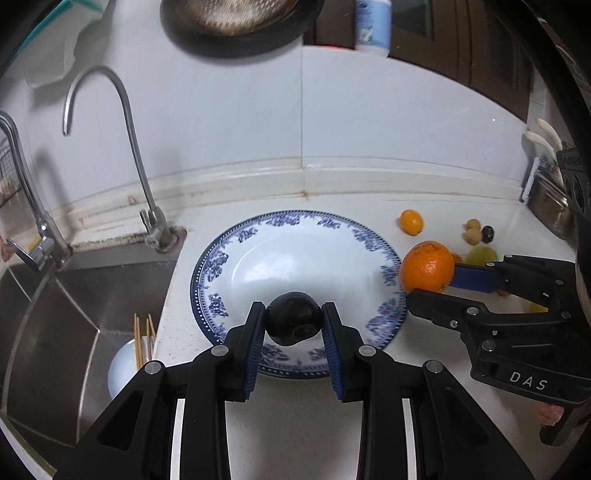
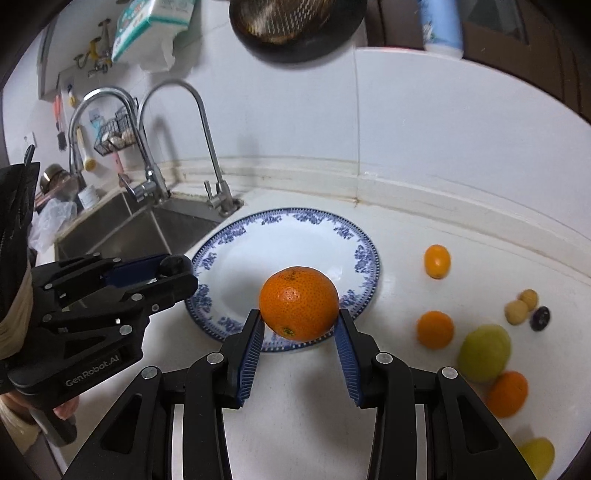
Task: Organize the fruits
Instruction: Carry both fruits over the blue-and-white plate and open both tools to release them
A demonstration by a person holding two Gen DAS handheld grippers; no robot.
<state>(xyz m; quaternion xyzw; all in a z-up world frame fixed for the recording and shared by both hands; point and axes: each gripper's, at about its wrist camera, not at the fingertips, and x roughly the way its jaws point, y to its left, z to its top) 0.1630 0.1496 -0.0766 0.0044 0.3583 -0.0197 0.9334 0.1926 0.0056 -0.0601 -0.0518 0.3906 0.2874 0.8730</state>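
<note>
A white plate with a blue patterned rim (image 1: pixel 236 236) lies on the white counter; it also shows in the right wrist view (image 2: pixel 229 236). My left gripper (image 1: pixel 293 321) is shut on a dark plum (image 1: pixel 293 323) and holds it over the plate's near rim. My right gripper (image 2: pixel 300 325) is shut on a large orange (image 2: pixel 298 308) at the plate's right rim; that orange also shows in the left wrist view (image 1: pixel 426 266). Loose fruit lies right of the plate: a kumquat (image 2: pixel 437 261), a small orange (image 2: pixel 435 329), a green fruit (image 2: pixel 484 352), another orange (image 2: pixel 508 393).
A steel sink (image 1: pixel 74 295) with two taps (image 1: pixel 147 206) lies left of the plate; a bowl with chopsticks (image 1: pixel 129 362) sits in it. Two tan longans (image 2: pixel 521 306), a dark grape (image 2: pixel 540 318) and a yellow fruit (image 2: pixel 537 456) lie at the right. A colander (image 1: pixel 236 22) hangs above.
</note>
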